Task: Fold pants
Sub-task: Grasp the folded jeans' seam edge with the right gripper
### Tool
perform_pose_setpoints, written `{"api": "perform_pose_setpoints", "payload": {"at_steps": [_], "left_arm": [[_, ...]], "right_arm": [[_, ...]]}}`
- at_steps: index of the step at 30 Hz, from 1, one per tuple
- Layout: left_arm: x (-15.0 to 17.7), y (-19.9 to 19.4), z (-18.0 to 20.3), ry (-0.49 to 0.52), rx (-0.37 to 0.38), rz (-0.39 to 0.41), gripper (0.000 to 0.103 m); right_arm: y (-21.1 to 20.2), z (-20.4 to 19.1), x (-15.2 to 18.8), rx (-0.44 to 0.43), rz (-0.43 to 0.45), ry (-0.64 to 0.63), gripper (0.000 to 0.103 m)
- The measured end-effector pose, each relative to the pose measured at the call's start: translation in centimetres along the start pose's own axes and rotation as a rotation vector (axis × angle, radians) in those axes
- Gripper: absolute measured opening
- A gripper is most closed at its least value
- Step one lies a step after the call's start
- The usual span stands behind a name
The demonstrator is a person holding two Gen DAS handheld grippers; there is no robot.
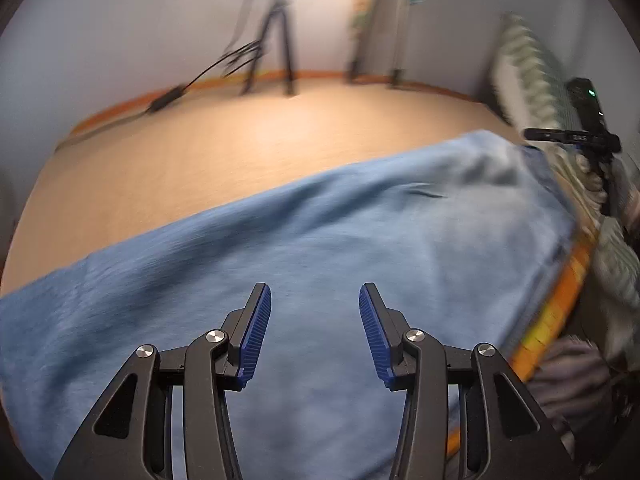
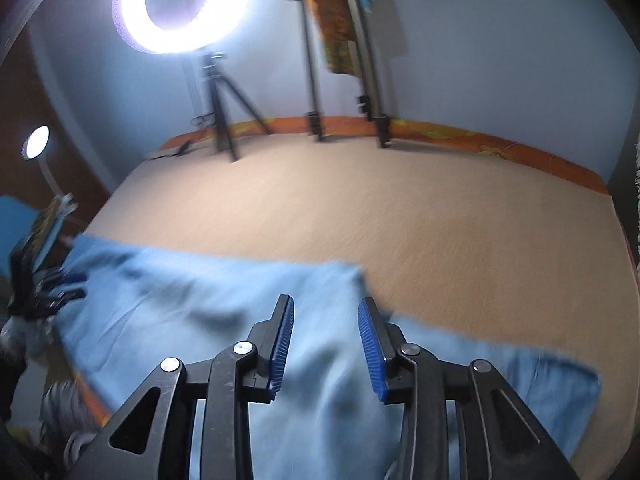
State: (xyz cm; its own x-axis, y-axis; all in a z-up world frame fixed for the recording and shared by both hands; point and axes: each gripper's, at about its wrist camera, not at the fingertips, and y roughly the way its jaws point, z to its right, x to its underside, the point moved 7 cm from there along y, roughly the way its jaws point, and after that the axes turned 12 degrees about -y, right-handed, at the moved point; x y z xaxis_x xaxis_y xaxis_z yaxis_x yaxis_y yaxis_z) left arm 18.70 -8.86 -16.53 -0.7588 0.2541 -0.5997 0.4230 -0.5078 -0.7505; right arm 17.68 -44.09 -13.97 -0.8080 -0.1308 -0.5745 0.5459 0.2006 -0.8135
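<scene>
- Our left gripper and right gripper both hang spread above the blue pants, pinching nothing.
- Pants lie on the beige bed.
- Tripods stand beyond, clear.

Beyond the blue pants, the beige bed surface lies open up to the far wall; there the ring light tripod and two stands block passage.

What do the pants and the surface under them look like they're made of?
Pants: soft light-blue cloth, matte, with loose creases; possibly thin denim or cotton, but blur hides the weave. Surface: tan, matte, finely streaked, perhaps a fabric sheet or wood-look top; I cannot tell which.
</scene>
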Motion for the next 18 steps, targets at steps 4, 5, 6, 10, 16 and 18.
{"api": "perform_pose_setpoints", "payload": {"at_steps": [4,5,6,10,16,18], "left_arm": [[2.1,-0.8,3.5,0.103,0.043,-0.041,0.045],[2.9,-0.9,4.5,0.122,0.059,-0.067,0.045],[3.6,-1.1,5.0,0.138,0.071,-0.082,0.045],[6.0,-1.0,7.3,0.234,0.060,-0.134,0.045],[7.4,0.1,7.7,0.247,0.044,-0.171,0.045],[7.1,0.3,7.2,0.214,0.033,-0.164,0.045]], "right_arm": [[-2.9,-4.9,3.8,-0.075,-0.015,-0.114,0.038],[-3.3,-6.0,4.6,-0.085,-0.023,-0.144,0.038],[-3.6,-7.4,5.6,-0.102,-0.036,-0.182,0.038],[-3.9,-11.6,8.9,-0.147,-0.096,-0.306,0.037],[-2.3,-14.8,12.2,-0.124,-0.179,-0.438,0.037],[-1.6,-14.9,12.2,-0.072,-0.188,-0.456,0.037]]}}
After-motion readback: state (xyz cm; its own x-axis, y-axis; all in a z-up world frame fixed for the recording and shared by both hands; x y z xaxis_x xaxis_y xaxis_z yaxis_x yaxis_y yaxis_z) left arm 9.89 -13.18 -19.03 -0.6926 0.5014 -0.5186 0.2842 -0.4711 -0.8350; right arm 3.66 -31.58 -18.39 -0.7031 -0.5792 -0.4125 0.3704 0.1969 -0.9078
